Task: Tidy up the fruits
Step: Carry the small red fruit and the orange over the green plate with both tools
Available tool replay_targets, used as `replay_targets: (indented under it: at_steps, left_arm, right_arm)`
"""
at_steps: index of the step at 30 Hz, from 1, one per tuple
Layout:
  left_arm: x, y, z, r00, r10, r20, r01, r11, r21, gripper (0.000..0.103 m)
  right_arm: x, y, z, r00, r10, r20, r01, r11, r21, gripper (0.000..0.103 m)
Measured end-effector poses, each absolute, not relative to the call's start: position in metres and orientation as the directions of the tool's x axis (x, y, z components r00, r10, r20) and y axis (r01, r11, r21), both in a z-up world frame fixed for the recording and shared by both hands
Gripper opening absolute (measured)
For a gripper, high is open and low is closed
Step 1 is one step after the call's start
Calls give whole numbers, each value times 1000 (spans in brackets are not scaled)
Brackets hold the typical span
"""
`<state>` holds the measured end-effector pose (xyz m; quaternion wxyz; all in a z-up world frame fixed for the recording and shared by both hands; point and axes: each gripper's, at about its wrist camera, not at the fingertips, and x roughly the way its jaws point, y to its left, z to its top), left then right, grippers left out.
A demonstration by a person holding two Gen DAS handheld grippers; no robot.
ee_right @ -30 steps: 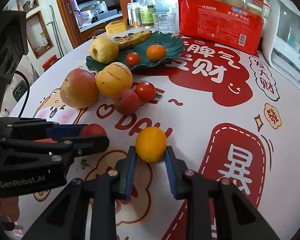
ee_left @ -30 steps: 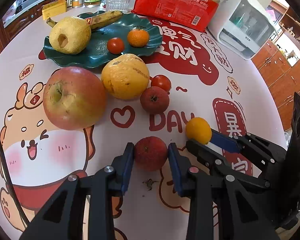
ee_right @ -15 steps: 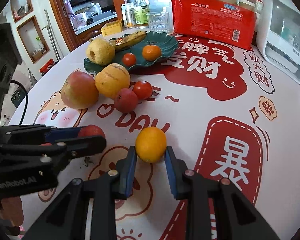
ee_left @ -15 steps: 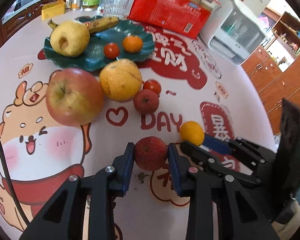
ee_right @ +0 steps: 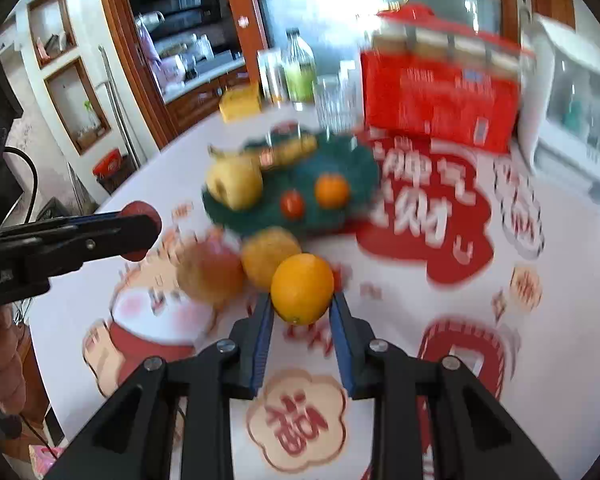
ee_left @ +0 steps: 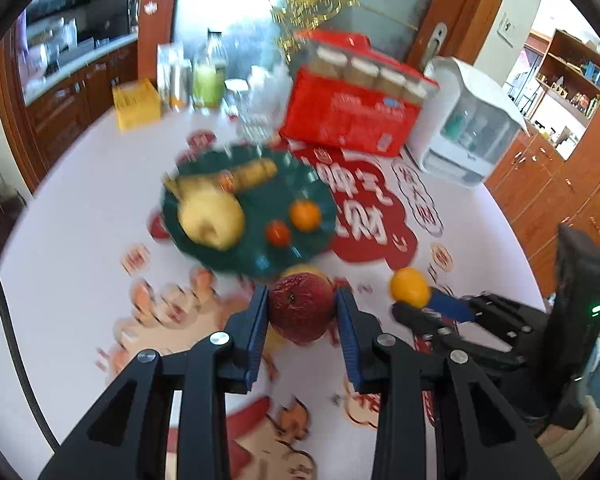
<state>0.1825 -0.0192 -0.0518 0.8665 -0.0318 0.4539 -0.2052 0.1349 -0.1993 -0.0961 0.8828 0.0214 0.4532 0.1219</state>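
Above the desk [ee_left: 80, 208] with its cartoon-print cloth, the left hand-held gripper [ee_left: 302, 314] is clamping a small dark red fruit [ee_left: 302, 307] between its blue pads, the fruit sitting clear of the cloth. Just to its right in the left wrist view, the right hand-held gripper [ee_right: 302, 304] is gripping a small orange [ee_right: 302, 288] the same way, pads pressing both sides, orange also hanging off the surface. Beyond both, a dark green plate [ee_left: 312, 204] is sitting mid-desk, carrying a yellow pear [ee_left: 212, 216], a banana [ee_left: 252, 172], a small tomato [ee_left: 278, 233] and a mandarin [ee_left: 305, 215]. Between plate and grippers in the right wrist view, a large reddish apple [ee_right: 210, 276] and a yellow-orange round fruit [ee_right: 266, 254] are lying on the cloth, touching or nearly so; blur is hiding the edge. Behind the plate, a red packet of cups [ee_left: 352, 116], a white appliance [ee_left: 472, 136], bottles [ee_left: 208, 76] and a yellow box [ee_left: 137, 104] are standing at the far edge. Background is blurring heavily. A person's fingers [ee_right: 0, 356] are showing at the lower left of the right wrist view.
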Motion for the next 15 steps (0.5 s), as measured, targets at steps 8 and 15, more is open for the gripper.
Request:
replay_targets:
  at_steps: [8,15]
  left_arm:
    - [231,0,23,586,-350,-731,340,925,-170,32]
    - [273,-9,60,619,-321,-716,376,922,-88,32]
  right_arm:
    - [186,-185,-12,650,227,-725,-186,973,138,29]
    - [232,-172,45,703,189,-686,-175,980,90,29]
